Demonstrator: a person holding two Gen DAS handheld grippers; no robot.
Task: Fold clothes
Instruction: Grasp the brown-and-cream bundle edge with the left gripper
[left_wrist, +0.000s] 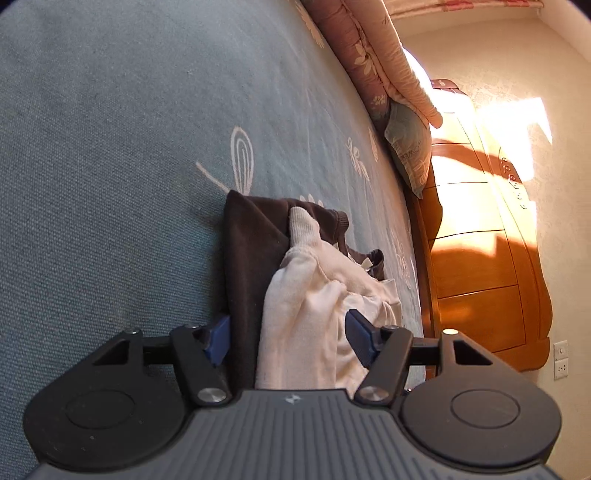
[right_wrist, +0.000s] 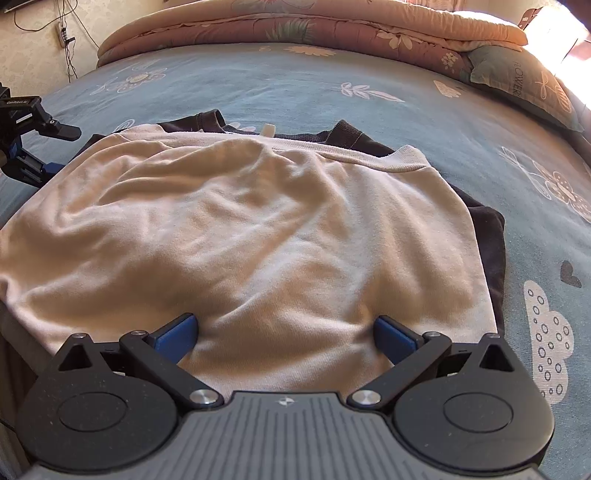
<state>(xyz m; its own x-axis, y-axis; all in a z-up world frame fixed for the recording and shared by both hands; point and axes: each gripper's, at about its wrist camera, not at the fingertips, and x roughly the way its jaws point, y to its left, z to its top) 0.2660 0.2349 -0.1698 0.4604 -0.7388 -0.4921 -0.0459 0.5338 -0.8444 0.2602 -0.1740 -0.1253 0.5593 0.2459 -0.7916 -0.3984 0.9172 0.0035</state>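
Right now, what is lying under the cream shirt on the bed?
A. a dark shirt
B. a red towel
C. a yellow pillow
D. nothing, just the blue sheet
A: the dark shirt pokes out from beneath the cream shirt along its far edge and its right side, with its dark collar showing behind the cream one, and both lie on the blue sheet.

Both views are bent hard by the fisheye, and the corners are cut off in black. Warm sunlight is thrown across the headboard (left_wrist: 476, 236) and wall (left_wrist: 517, 122) (nearly blown out in patches), with curved shadows laid over the wood. The bed (right_wrist: 295, 88) is evenly lit, grain kept sharp.
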